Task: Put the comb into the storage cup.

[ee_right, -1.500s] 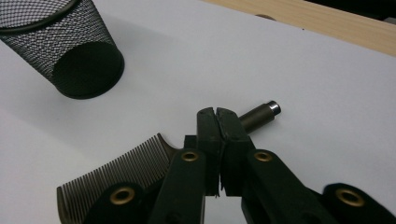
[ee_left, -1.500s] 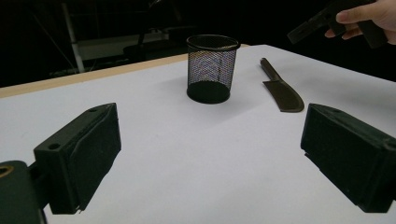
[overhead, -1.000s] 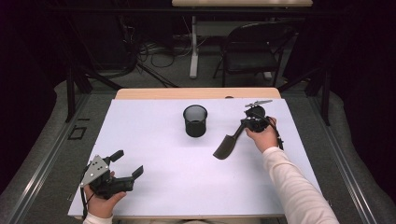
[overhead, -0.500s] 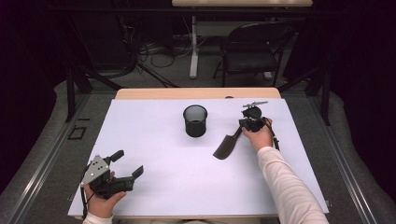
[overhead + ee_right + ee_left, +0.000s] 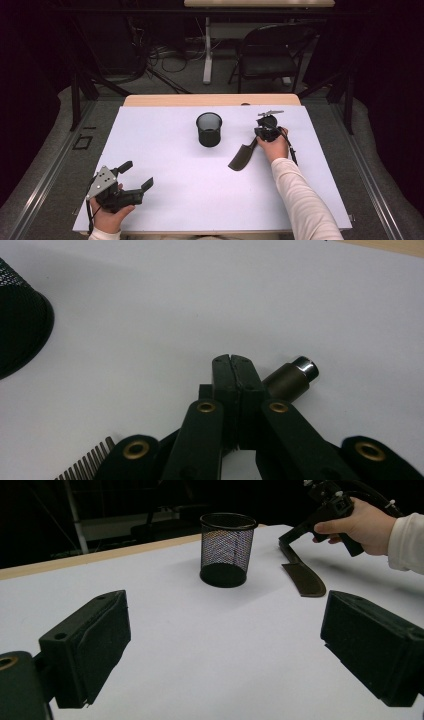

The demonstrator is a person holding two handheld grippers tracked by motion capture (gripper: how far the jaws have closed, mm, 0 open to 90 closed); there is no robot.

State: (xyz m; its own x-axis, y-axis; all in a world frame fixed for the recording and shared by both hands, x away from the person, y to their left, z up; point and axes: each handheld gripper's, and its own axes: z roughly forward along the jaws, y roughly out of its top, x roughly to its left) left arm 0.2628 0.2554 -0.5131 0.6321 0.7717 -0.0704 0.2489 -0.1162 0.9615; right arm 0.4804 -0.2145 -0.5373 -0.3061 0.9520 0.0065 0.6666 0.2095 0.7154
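1. Starting at the near left corner: the left gripper [image 5: 138, 174] rests just inside the front edge of the white sheet [image 5: 175, 200]. Its jaws stand wide apart with nothing between them.
2. In the left gripper view, bare sheet runs ahead of the left gripper [image 5: 225, 650] up to the mesh cup [image 5: 227, 547].
3. The right gripper [image 5: 260, 139] sits right of centre, in the far half of the sheet. Its jaws are fully closed on the handle of the dark flat-bladed tool [image 5: 241, 157].
4. The tool slopes from the jaws toward the person. Its blade [image 5: 302, 580] is low at the sheet; whether it touches cannot be told.
5. In the right gripper view, the capped handle end [image 5: 292, 377] sticks out beside the closed right gripper [image 5: 231, 365].
6. The mesh cup [image 5: 208, 130] stands upright near the sheet's far centre, apart from the tool and left of it.
7. Open sheet lies across the middle and the near right. The wooden table edge [image 5: 210, 100] shows beyond the far edge of the sheet.
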